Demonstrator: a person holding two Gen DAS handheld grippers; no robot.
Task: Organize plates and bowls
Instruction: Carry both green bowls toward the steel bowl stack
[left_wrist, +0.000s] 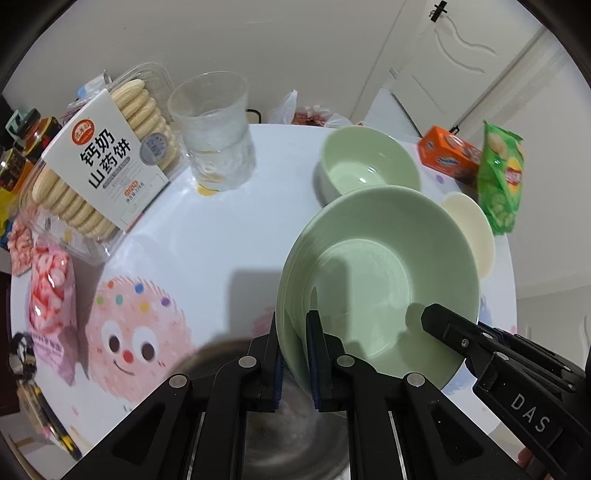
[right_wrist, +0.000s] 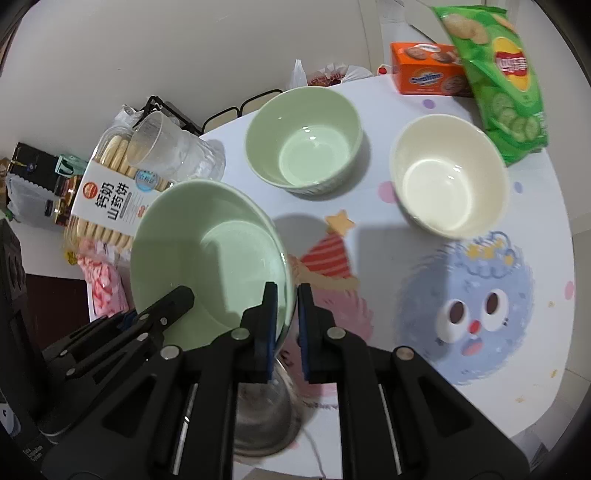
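A: Left wrist view has the left gripper (left_wrist: 295, 354) clamped on the near rim of the wide green plate (left_wrist: 376, 284), and the right gripper (left_wrist: 436, 317) biting the opposite rim.

B: Right wrist view agrees: the right gripper (right_wrist: 287, 317) pinches the plate's (right_wrist: 207, 258) edge. Both clenched, so it's a two-handed carry.

A: The plate seems to be held above the cartoon-print table (left_wrist: 207, 236), tilted a little. I'd call this the transfer step.

B: Next it needs a landing spot, level, with both grips let go together. Where, I can't tell.

A: The deep green bowl (right_wrist: 304, 140) and cream bowl (right_wrist: 448, 173) sit apart beyond it, both empty.

B: The plate looks glossy, pale green, clean, with a deep well.
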